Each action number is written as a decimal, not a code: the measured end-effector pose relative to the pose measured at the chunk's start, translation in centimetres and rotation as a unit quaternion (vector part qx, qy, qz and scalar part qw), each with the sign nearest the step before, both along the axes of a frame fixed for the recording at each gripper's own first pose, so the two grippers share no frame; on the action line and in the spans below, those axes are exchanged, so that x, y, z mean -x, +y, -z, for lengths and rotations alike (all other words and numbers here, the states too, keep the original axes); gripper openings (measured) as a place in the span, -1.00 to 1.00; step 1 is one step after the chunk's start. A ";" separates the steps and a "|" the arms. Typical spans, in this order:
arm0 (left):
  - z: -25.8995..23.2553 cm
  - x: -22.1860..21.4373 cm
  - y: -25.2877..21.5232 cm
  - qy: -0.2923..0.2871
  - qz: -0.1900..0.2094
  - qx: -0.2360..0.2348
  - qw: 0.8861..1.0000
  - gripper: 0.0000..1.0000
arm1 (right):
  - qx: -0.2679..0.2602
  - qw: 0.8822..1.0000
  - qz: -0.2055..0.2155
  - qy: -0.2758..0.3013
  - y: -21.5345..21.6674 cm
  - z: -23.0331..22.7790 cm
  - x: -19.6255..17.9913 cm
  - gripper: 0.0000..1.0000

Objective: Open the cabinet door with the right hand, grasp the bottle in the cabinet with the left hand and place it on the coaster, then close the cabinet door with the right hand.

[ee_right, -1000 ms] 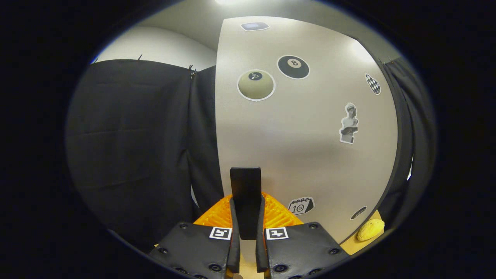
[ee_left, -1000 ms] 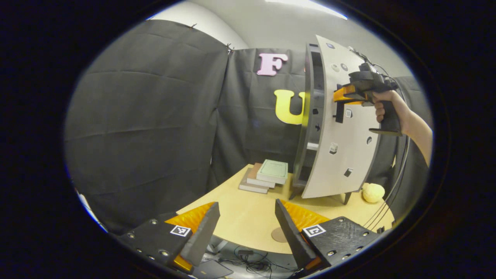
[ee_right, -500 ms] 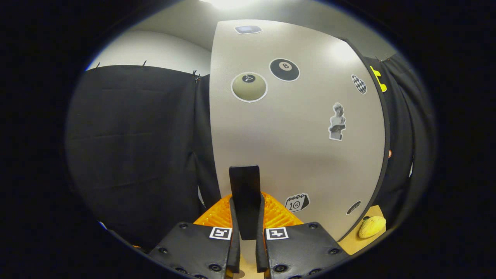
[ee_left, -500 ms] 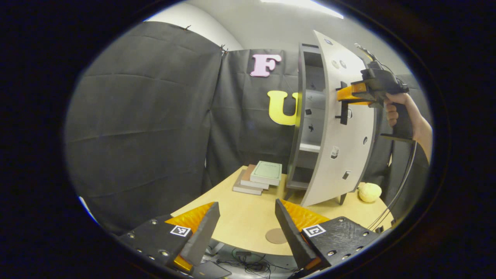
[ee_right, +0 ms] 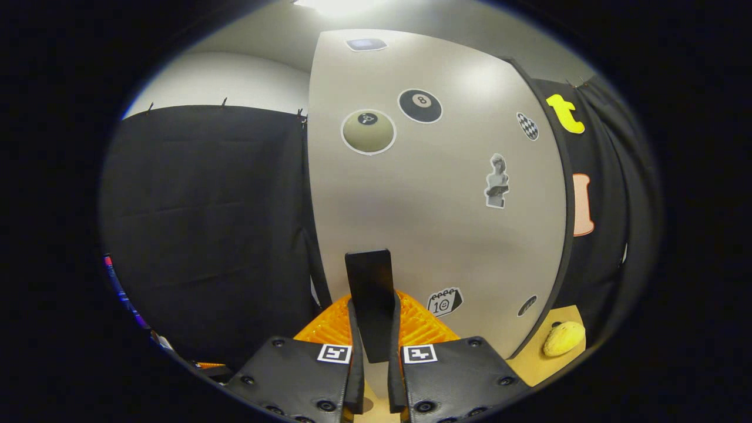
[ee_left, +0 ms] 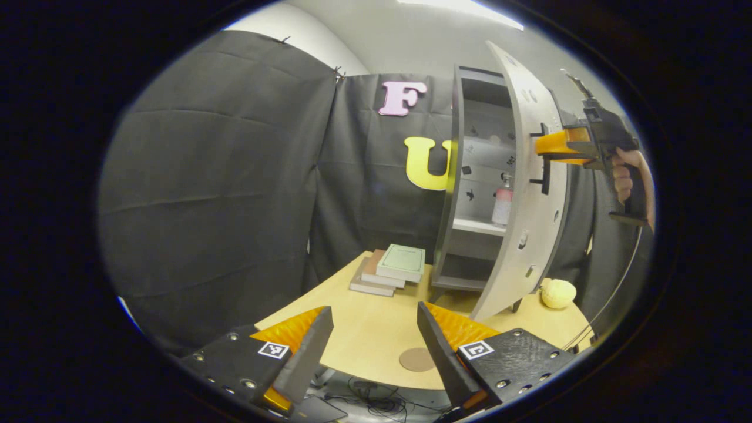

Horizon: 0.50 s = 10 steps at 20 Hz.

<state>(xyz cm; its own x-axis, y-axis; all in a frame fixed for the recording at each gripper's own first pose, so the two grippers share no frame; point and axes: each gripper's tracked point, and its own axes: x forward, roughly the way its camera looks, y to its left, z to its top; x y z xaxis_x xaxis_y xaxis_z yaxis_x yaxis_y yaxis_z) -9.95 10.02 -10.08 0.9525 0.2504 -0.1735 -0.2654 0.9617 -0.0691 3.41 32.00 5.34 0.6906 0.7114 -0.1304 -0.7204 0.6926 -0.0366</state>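
In the right gripper view the right gripper [ee_right: 374, 352] is pinching the door's dark handle [ee_right: 370, 305], both fingers pressing its sides, with the pale door [ee_right: 435, 223] and its stickers [ee_right: 420, 106] spreading away toward 12 o'clock. From the left gripper view that gripper [ee_left: 543, 147] is showing at 2 o'clock, a hand [ee_left: 624, 176] gripping it from behind, and the door [ee_left: 526, 194] is standing swung out from the cabinet [ee_left: 455, 176] at an angle, its edge facing the camera. Inside the cabinet, on the middle shelf [ee_left: 479, 226], the bottle [ee_left: 502, 202] is standing upright, pinkish with a dark cap, partly covered by the door's edge. The left gripper [ee_left: 376, 341] is hanging with its fingers spread wide apart at 6 o'clock, holding nothing, low over the near edge of the table [ee_left: 364, 329]. The coaster [ee_left: 416, 359], a brown disc, is lying on the table just beside the tip of that gripper's right finger. A stack of books [ee_left: 390, 267] is sitting toward 12 o'clock of the coaster, left of the cabinet's foot, and a yellow lump [ee_left: 557, 292] is resting on the table at 4 o'clock of the cabinet; the same lump [ee_right: 564, 338] is appearing at 4 o'clock in the right gripper view.
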 end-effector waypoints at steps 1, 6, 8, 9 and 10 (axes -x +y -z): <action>0.0 0.0 -0.1 -0.001 0.004 0.000 1.000 0.75 | -0.004 1.000 0.000 0.001 -0.3 0.0 0.3 -0.64; -0.4 -0.4 -0.4 0.000 0.029 0.007 1.000 0.75 | -0.011 1.000 0.003 0.012 -2.1 -0.1 0.6 -0.64; -1.1 -0.5 -0.5 -0.002 0.044 0.007 0.999 0.75 | -0.010 1.000 0.013 0.018 -3.0 -0.3 1.1 -0.64; -1.5 -0.6 -0.9 -0.002 0.055 0.006 0.998 0.75 | -0.010 1.000 0.018 0.018 -3.5 -0.3 1.4 -0.64; -1.5 -1.0 -1.3 -0.002 0.066 0.005 0.998 0.78 | -0.010 1.000 0.023 0.017 -4.0 -0.4 1.6 -0.64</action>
